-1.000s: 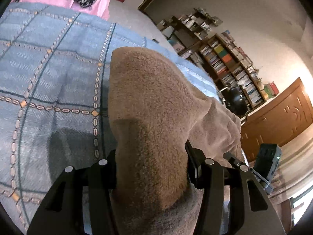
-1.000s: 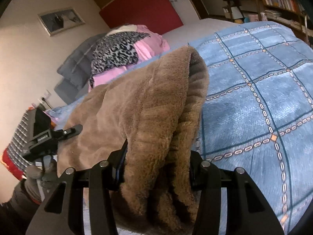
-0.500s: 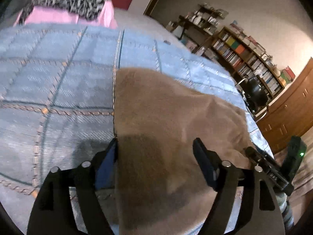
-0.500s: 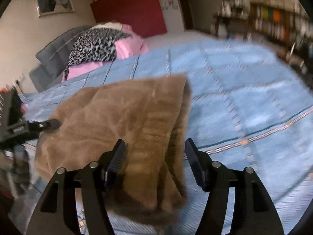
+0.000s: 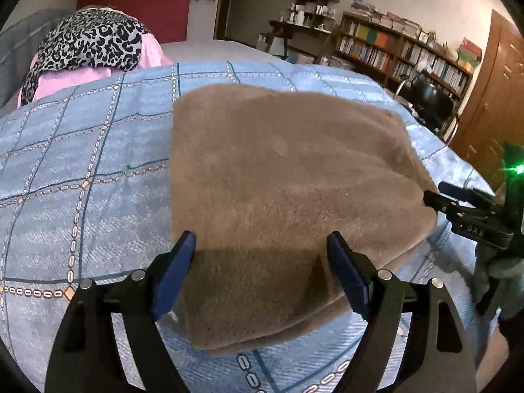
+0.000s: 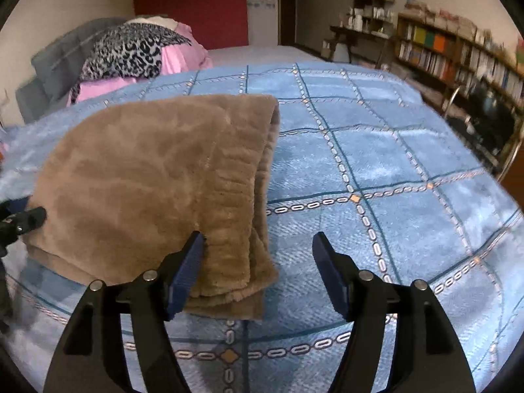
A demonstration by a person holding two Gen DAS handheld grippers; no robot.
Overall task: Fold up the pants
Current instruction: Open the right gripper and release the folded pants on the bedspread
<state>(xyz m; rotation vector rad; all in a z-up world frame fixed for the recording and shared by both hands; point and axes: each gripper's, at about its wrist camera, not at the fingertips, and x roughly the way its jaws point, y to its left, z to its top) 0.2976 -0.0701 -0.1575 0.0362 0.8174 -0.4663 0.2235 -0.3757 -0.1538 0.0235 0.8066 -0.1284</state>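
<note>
The brown fleece pants (image 5: 281, 180) lie folded into a flat stack on the blue patterned bedspread (image 5: 82, 170). My left gripper (image 5: 262, 262) is open, its jaws straddling the near left corner of the stack without gripping it. In the right wrist view the pants (image 6: 157, 180) show their ribbed waistband along the right edge. My right gripper (image 6: 258, 262) is open over the near right corner, holding nothing. The right gripper also shows at the right edge of the left wrist view (image 5: 465, 206).
Pink and leopard-print bedding (image 6: 137, 55) is piled at the head of the bed by a grey headboard (image 6: 55, 72). Bookshelves (image 5: 402, 52) and a black chair (image 5: 429, 101) stand along the right side. The bedspread (image 6: 376, 163) stretches to the right of the pants.
Both grippers were shut on the lifted pants a second ago. They lowered the fabric onto the bed, opened, and drew back; the pants now lie flat.
</note>
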